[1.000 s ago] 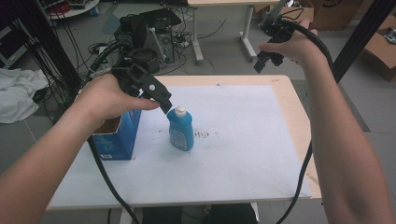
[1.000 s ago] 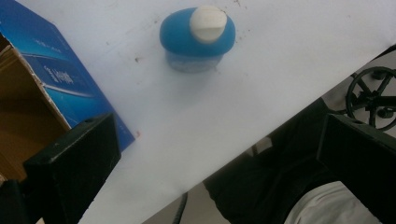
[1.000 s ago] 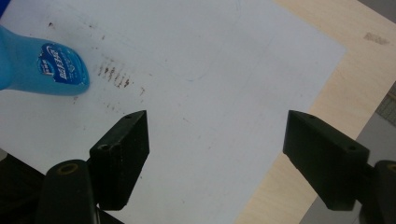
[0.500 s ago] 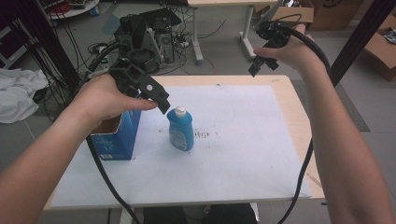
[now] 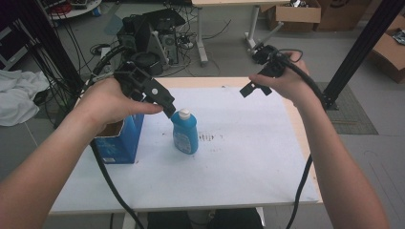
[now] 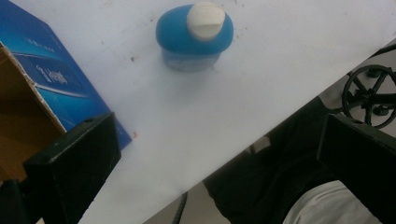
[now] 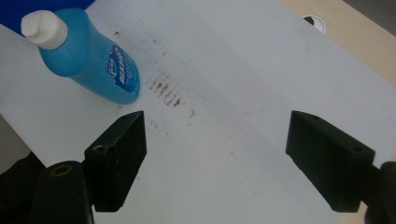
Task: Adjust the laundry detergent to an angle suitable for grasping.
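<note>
While the blue bottle [image 5: 185, 132] stands upright on the white table [image 5: 248, 162] just beside the open blue carton [image 5: 117, 140], the left gripper [image 5: 168, 106] hovers right above its white cap [image 6: 206, 19], jaws spread wide with nothing between them; the right gripper [image 5: 252, 88] hangs over the far edge of the table, well apart from the bottle, its jaws having just been opening and likewise empty. The bottle looks tall and narrow-footed — a sideways nudge at the cap would likely tip it, either against the carton or flat onto the table; that is the main risk if the left jaws come down off-centre, since in the left gripper view the cap sits near the upper edge rather than midway between the jaws. A grip on the cap alone may slip or twist, as the cap seems smooth and small. Should the right gripper come in too, it could strike the bottle's shoulder — or the left gripper; the trailing cable [image 5: 107, 181] near the carton might also drag it.
</note>
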Tool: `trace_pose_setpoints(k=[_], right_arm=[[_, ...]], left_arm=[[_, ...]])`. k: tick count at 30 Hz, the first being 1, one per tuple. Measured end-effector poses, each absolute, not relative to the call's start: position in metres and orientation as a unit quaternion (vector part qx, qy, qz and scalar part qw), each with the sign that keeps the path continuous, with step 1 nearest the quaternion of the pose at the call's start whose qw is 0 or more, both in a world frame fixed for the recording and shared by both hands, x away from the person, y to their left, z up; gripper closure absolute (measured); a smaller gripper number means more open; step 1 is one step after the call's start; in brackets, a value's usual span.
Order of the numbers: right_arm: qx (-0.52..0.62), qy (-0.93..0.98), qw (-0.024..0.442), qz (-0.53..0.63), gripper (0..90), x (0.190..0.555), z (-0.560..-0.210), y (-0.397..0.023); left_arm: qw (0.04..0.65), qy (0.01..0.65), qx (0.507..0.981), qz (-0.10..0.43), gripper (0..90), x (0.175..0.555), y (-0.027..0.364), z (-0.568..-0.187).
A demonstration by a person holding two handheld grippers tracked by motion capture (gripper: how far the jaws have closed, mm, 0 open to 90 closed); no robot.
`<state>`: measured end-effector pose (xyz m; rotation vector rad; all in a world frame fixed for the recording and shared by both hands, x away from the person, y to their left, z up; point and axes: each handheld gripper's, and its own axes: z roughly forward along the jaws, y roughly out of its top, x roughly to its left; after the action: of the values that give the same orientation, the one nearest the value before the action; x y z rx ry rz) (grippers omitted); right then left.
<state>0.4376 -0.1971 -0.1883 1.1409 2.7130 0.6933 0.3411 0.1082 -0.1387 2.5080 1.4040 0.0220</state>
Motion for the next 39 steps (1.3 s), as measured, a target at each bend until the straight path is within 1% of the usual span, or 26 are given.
trace_pose_setpoints(k=[4, 6, 12, 16, 25, 32, 39], right_arm=[[0.361, 0.891, 0.063, 0.268, 19.6, 0.423, -0.210, -0.191], [0.354, 0.888, 0.072, 0.284, 18.9, 0.417, -0.222, -0.188], [0.342, 0.874, 0.069, 0.339, 18.3, 0.399, -0.261, -0.176], [0.328, 0.866, 0.083, 0.368, 17.9, 0.388, -0.280, -0.169], [0.304, 0.854, 0.089, 0.413, 15.9, 0.371, -0.308, -0.154], [0.292, 0.849, 0.080, 0.433, 15.4, 0.365, -0.328, -0.139], [0.284, 0.833, 0.092, 0.465, 15.4, 0.358, -0.343, -0.121]], left_arm=[[0.131, 0.483, 0.866, 0.009, 0.1, 0.341, 0.108, -0.141], [0.131, 0.483, 0.866, 0.008, 0.1, 0.341, 0.108, -0.141], [0.133, 0.480, 0.867, 0.007, 0.1, 0.340, 0.109, -0.142], [0.134, 0.481, 0.866, 0.006, 0.1, 0.339, 0.110, -0.142], [0.134, 0.480, 0.867, 0.005, 0.1, 0.340, 0.112, -0.143], [0.134, 0.478, 0.868, 0.005, 0.1, 0.339, 0.110, -0.142], [0.134, 0.477, 0.868, 0.005, 0.1, 0.339, 0.110, -0.141]])
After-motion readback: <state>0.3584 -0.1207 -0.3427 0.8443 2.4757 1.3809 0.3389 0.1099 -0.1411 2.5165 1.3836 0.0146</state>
